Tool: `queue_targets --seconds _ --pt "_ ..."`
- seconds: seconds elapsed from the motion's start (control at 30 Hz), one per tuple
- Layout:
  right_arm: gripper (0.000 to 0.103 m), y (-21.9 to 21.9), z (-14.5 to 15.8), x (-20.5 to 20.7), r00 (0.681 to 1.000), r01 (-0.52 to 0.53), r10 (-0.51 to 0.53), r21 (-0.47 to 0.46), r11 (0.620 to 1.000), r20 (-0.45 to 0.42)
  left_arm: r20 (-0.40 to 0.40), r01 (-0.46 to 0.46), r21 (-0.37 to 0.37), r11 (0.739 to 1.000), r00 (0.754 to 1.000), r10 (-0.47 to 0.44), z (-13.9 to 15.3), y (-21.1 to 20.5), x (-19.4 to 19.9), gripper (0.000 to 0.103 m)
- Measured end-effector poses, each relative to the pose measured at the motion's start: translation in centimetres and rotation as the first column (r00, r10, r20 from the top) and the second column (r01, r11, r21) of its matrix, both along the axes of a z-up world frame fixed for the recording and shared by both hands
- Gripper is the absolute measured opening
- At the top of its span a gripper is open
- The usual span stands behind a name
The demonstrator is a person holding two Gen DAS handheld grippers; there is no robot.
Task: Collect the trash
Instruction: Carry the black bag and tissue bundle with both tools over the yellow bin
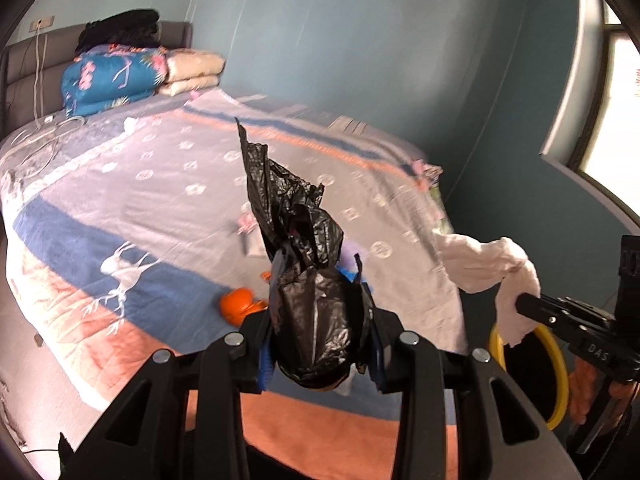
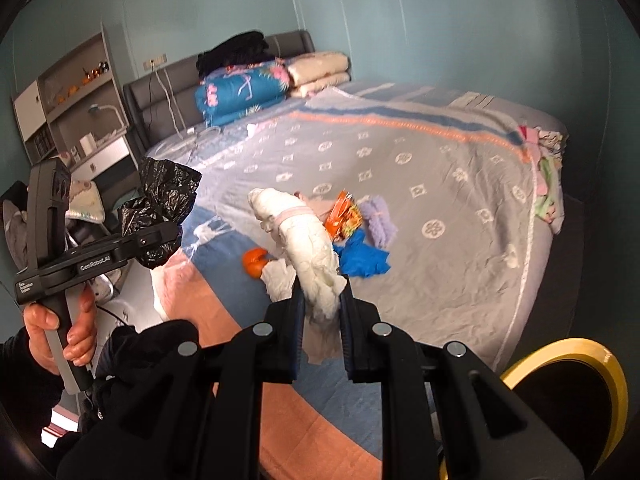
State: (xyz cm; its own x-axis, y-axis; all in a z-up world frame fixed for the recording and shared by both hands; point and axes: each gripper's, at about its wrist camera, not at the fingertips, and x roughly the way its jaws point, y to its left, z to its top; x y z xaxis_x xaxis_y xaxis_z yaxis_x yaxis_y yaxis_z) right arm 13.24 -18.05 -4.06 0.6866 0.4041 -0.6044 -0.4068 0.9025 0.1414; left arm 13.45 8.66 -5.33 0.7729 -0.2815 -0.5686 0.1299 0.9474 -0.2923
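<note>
My left gripper (image 1: pixel 320 308) is shut on a crumpled black plastic bag (image 1: pixel 296 240) and holds it above the bed; it also shows in the right wrist view (image 2: pixel 160 236) with the bag (image 2: pixel 164 200). My right gripper (image 2: pixel 322 284) is shut on a wad of white tissue (image 2: pixel 308 240), lifted over the bed; in the left wrist view the tissue (image 1: pixel 492 268) hangs from that gripper (image 1: pixel 520 304). On the bedspread lie an orange peel (image 2: pixel 254 262), a blue wrapper (image 2: pixel 362 258), an orange snack packet (image 2: pixel 342 216) and a purple scrap (image 2: pixel 378 218).
The bed (image 2: pixel 440 168) fills the view, with folded quilts (image 2: pixel 240 92) and black clothes at its head. A yellow-rimmed bin (image 2: pixel 576 396) stands at the bed's foot, right; it also shows in the left wrist view (image 1: pixel 556 376). Shelves (image 2: pixel 76 108) stand left.
</note>
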Motion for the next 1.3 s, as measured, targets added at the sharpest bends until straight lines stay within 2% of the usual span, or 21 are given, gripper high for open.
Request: queue_targets --seconds 0.4,0.77,1.07,1.3 --pt "0.016 -6.8 4.2 -4.0 0.981 0.142 -0.150 0.072 0.987 0.122 0.128 0.134 -0.025 0.991 0.983 -0.129 4.4 -6.2 -1.2 0.033" --pt "0.016 -13.5 6.2 -8.1 0.934 0.290 -0.306 0.111 0.951 0.184 0.204 0.250 -0.024 0.968 0.949 -0.240 6.9 -12.1 -2.1 0.034" --pt "0.016 -17.5 6.7 -10.1 0.893 0.390 -0.408 0.122 0.913 0.192 0.212 0.338 -0.011 0.941 0.920 -0.328 7.0 -17.1 -1.9 0.034" --pt "0.016 -19.6 6.0 -10.4 0.863 0.463 -0.478 0.125 0.878 0.163 0.159 0.411 0.008 0.912 0.900 -0.407 5.7 -21.3 -1.3 0.034"
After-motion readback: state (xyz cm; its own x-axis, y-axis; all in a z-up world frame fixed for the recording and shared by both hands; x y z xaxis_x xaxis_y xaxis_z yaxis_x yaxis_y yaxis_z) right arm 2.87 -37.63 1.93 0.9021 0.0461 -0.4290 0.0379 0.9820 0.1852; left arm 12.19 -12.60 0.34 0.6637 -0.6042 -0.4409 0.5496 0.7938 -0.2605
